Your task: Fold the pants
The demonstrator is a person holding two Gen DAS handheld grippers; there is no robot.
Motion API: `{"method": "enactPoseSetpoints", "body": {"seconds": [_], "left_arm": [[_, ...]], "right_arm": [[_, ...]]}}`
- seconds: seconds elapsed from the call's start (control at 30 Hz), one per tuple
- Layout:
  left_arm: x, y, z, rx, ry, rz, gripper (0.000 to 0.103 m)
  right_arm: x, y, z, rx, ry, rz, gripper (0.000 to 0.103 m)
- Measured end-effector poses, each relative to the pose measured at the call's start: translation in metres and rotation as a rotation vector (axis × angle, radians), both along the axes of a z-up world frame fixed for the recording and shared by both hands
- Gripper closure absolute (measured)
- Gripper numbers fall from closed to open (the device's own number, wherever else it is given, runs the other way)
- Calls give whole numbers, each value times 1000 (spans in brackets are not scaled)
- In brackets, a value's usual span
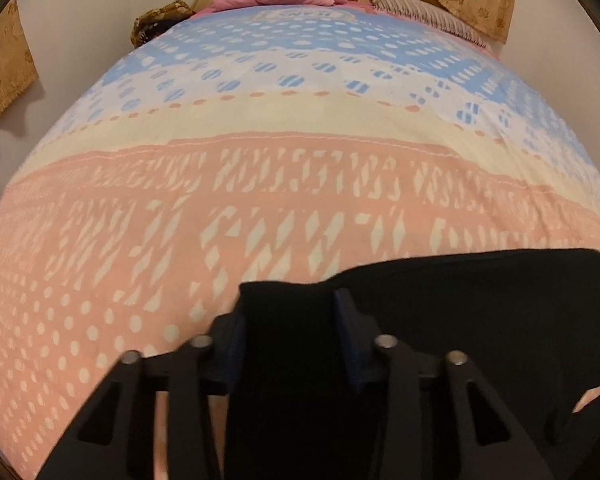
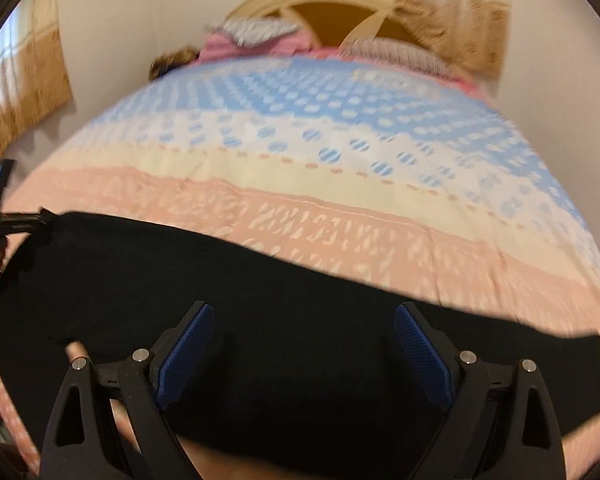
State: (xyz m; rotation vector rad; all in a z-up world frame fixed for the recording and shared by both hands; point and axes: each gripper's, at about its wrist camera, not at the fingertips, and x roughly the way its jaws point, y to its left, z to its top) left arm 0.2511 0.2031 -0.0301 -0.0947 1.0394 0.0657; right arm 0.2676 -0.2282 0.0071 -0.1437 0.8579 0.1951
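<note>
Pinching black pants [image 1: 480,312], left hand-held gripper [image 1: 290,316]; right hand-held gripper [image 2: 304,344] spread wide above them.

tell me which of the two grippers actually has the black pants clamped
The left gripper: black pants fabric fills the gap between its fingers. The right gripper hangs wide open above the pants, gripping nothing.

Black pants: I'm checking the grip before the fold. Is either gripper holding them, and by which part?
The left gripper is shut on an edge of the black pants. The right gripper is open above them, holding nothing.
</note>
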Motion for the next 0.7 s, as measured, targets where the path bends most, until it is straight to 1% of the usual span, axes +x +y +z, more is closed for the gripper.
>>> {"method": "enactPoseSetpoints", "body": {"seconds": [0.03,0.1,0.13,0.17,0.2,0.23,0.27,0.3,0.33,0.37,0.4,0.43,0.47,0.5,0.53,0.57,0.63,0.7], "left_arm": [[0,1,1,-21,-3,-6,76],[1,-1,0,-15,-6,-11,76],[0,-2,0,-11,-11,-14,76],[1,-2,-1,-10,-12,-16,76],[-1,-2,-1,-8,-15,-12,71],[-1,-1,-1,-3,-13,-4,67],[0,0,-1,-5,-13,7,65],[1,2,-1,-16,-12,18,65],[3,4,-1,-27,-10,27,67],[4,4,0,-26,-10,30,68],[4,3,0,-21,-10,26,74],[4,0,1,-17,-12,14,82],[5,-4,3,-7,-16,4,85],[5,-7,4,9,-22,2,86],[4,-9,7,30,-34,3,87],[3,-10,10,31,-47,7,87],[-2,-7,18,8,-71,26,87],[-10,-3,31,-11,-114,33,87]], "right_arm": [[12,-2,-6,-3,22,12,10],[32,-4,-17,-1,66,46,10],[39,-5,-22,-25,74,53,10],[46,-6,-27,-44,84,66,10],[53,-8,-31,-48,104,78,10],[57,-11,-35,-16,124,90,10],[61,-16,-38,40,152,100,11],[62,-18,-40,71,171,105,12],[62,-18,-41,73,176,122,16],[62,-17,-40,72,177,146,29],[60,-15,-37,81,181,172,51],[58,-13,-34,91,188,191,62],[56,-11,-31,99,196,201,86],[54,-8,-27,103,203,206,95],[51,-5,-24,90,195,202,95],[48,-3,-22,73,182,195,97],[36,1,-13,65,154,178,98],[26,-1,1,87,115,163,100]]}}
